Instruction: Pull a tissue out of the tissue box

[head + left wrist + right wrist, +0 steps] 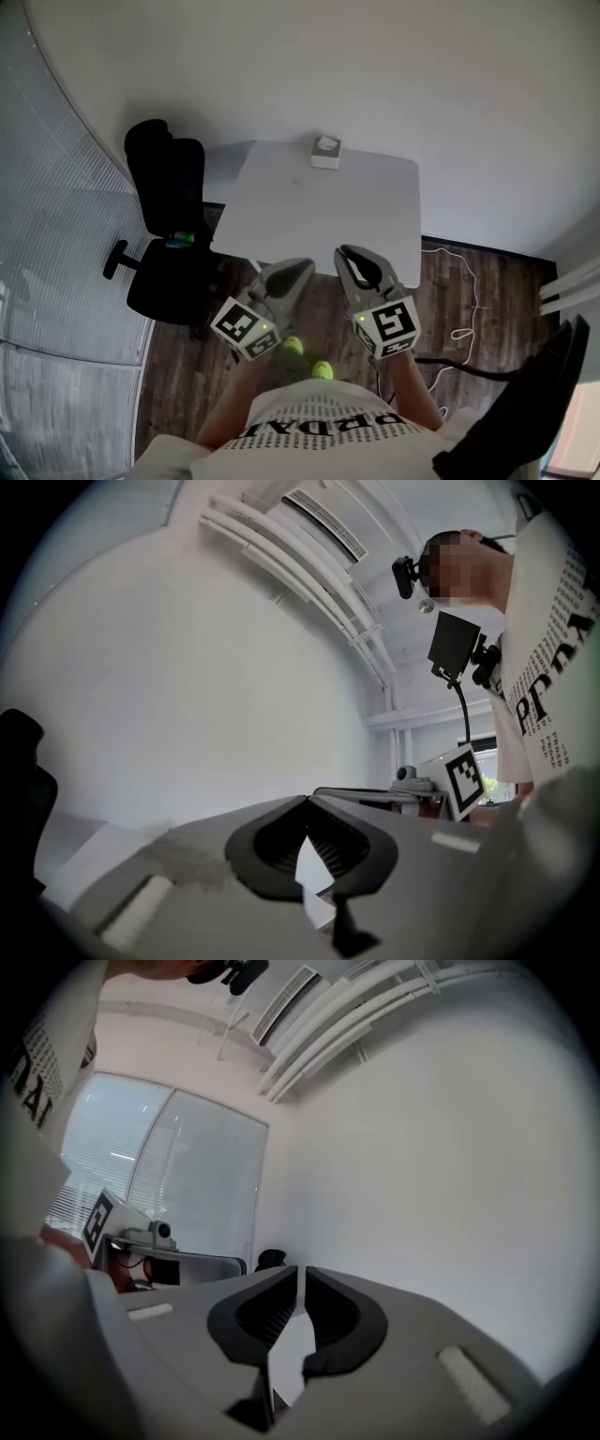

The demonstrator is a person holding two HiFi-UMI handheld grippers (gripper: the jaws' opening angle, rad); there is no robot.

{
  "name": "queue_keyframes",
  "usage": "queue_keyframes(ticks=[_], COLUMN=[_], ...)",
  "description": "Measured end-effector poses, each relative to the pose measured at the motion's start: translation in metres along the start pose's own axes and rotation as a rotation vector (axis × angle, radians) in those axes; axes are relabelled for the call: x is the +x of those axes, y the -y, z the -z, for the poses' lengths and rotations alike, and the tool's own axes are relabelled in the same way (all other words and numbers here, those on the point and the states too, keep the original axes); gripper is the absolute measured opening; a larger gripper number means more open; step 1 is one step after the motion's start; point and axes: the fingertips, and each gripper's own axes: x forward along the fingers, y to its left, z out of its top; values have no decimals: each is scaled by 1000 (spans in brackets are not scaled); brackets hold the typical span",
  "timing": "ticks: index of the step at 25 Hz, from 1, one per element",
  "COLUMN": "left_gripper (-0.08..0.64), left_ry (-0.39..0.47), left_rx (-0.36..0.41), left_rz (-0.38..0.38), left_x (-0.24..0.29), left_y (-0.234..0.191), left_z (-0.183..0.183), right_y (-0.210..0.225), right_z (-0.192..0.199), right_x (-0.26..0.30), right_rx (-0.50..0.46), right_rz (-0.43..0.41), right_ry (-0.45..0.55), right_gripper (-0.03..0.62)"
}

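Listing by size, we enter first the floor: dark wood planks, with a cable loose on it at the right. Table: white top, bare except for one item at its far edge. Chair: black, on castors, just beside the table's left side. Left gripper: held short of the table's near edge, jaws pressed together at the tips, nothing between them. Right gripper: beside the left one, jaws all but together with only a thin slit at the tips, nothing in it. Box: small, white, upright at the table's far edge, well apart from both grippers; it is the one container here. Contents: tissue, a pale tuft standing out of the top slot; how full the box is we cannot tell. Handling, as we judge it: the tissue is light, soft and easily torn, so we would pinch the raised tuft near its middle, not at a corner, and draw straight up. The box looks light and likely to lift or slide with the pull, so the other gripper should press on a top edge clear of the slot. Task status: not begun; the grippers must first cross the table and one must open.
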Motion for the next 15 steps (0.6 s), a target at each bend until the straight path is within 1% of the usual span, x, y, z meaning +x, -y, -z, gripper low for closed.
queue_keyframes(ticks=[6, 10, 15], left_gripper=[-9, -9, -9], left_ry=[6, 7, 4], left_rx=[-16, -19, -13], left_rz=[-4, 12, 42], left_x=[14, 26, 47], left_y=[-17, -24, -44], left_z=[2, 2, -2], right_y=[12, 19, 40], right_z=[3, 5, 3], right_x=[15, 21, 40], right_rx=[-4, -1, -3], right_rz=[-5, 2, 23], right_ry=[-8, -15, -24], right_gripper=[34, 34, 34])
